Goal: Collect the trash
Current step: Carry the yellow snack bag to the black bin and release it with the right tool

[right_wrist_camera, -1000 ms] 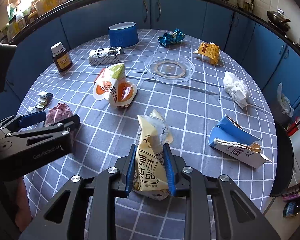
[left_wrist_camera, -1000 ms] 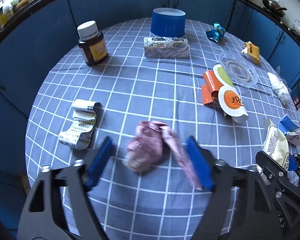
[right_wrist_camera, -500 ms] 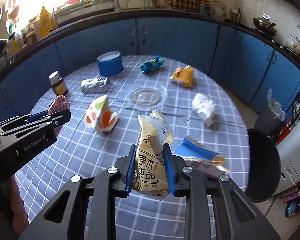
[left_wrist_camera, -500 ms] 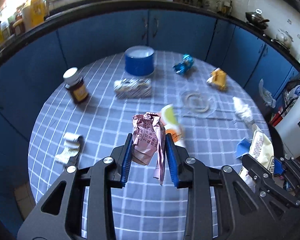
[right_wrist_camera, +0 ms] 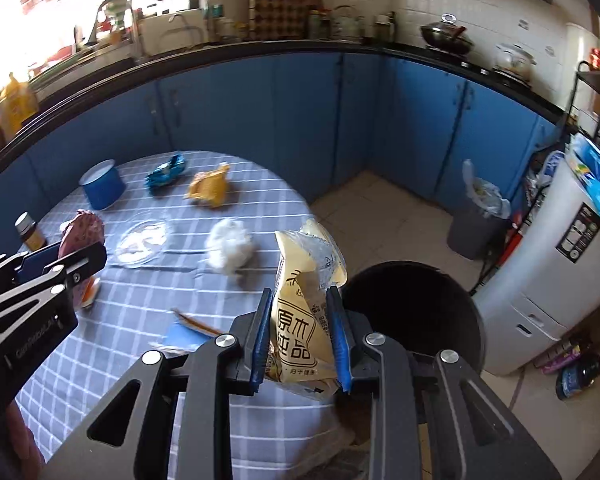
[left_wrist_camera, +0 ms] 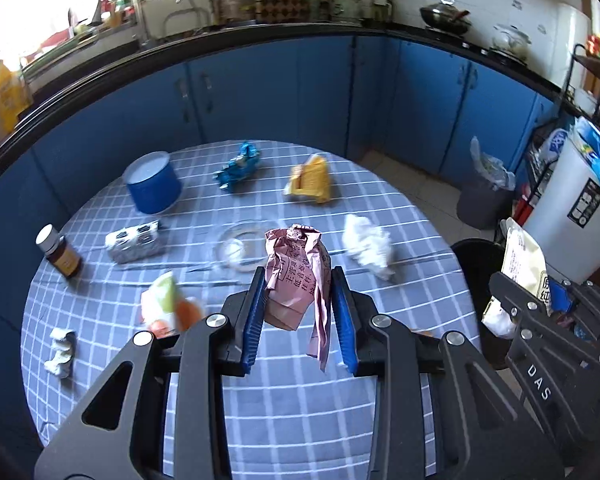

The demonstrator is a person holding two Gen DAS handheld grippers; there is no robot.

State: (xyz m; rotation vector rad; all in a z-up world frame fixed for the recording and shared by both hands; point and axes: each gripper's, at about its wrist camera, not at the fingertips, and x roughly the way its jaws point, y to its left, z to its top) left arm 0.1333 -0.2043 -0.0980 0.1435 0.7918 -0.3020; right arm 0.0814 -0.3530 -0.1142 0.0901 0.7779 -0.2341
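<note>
The yellow snack bag (right_wrist_camera: 300,320) is showing large dark characters "原木" above "纯品", with a smaller line beneath too fine to read. The crumpled pink paper (left_wrist_camera: 296,276) is carrying printed Chinese text, too creased to read. The right hand-held gripper (left_wrist_camera: 540,304), seen from the left wrist, is bearing "DAS" on its arm; the left hand-held gripper (right_wrist_camera: 60,256) is showing "GenRobot.AI". The white appliance (right_wrist_camera: 556,280) is wearing an unreadable dark label.
</note>
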